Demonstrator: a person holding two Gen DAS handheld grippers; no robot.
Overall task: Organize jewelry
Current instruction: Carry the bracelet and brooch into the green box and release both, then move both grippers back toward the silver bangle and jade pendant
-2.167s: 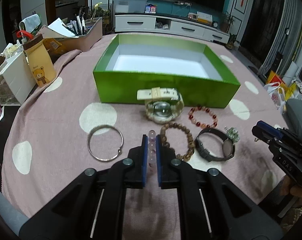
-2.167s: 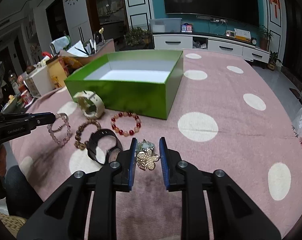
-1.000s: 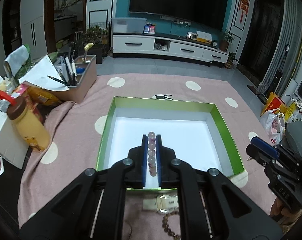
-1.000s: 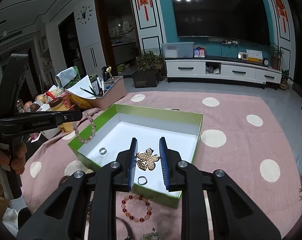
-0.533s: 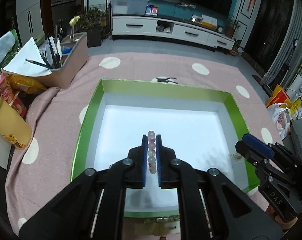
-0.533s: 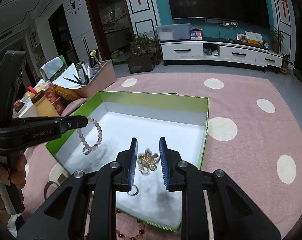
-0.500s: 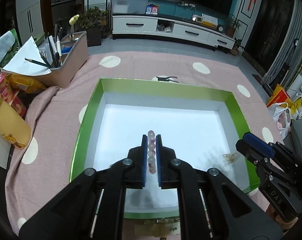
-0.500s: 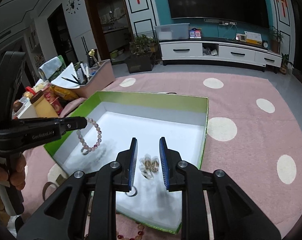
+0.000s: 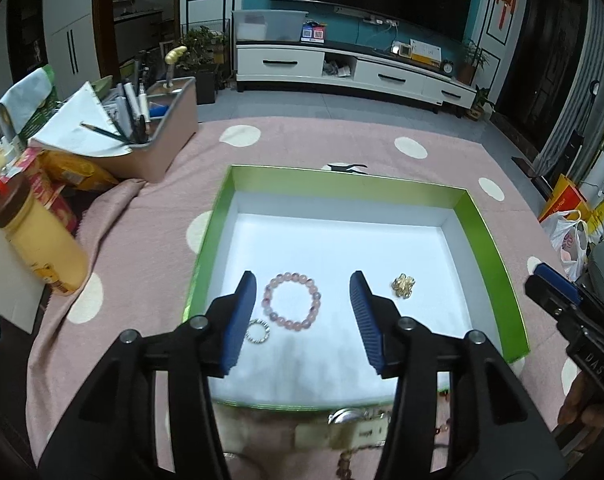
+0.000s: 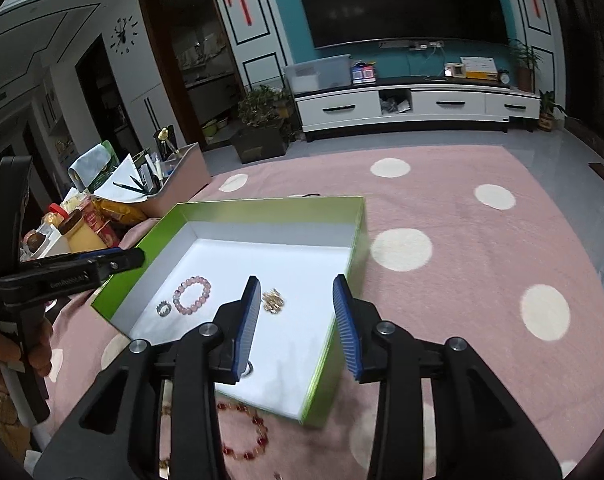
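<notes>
A green box (image 9: 210, 236) with a white floor sits on the pink dotted cloth. Inside it lie a pink bead bracelet (image 9: 292, 301), a small silver ring (image 9: 258, 331) and a gold flower brooch (image 9: 403, 285). My left gripper (image 9: 302, 316) is open and empty above the box's near part, over the bracelet. My right gripper (image 10: 298, 320) is open and empty above the box (image 10: 357, 224), near the brooch (image 10: 272, 301). The bracelet (image 10: 192, 290) and silver ring (image 10: 163, 309) also show in the right wrist view, with another ring (image 10: 247, 369) partly hidden by a finger.
A cream watch (image 9: 349, 428) and a brown bead bracelet (image 9: 343, 465) lie on the cloth before the box. A red bead bracelet (image 10: 246, 436) lies there too. A yellow bottle (image 9: 38, 240), a pen caddy (image 9: 158, 136) and snack bags stand at the left.
Both grippers opened. The pink bead bracelet dropped from the left gripper and the gold brooch from the right; both now lie on the box floor. Both grippers rose slightly.
</notes>
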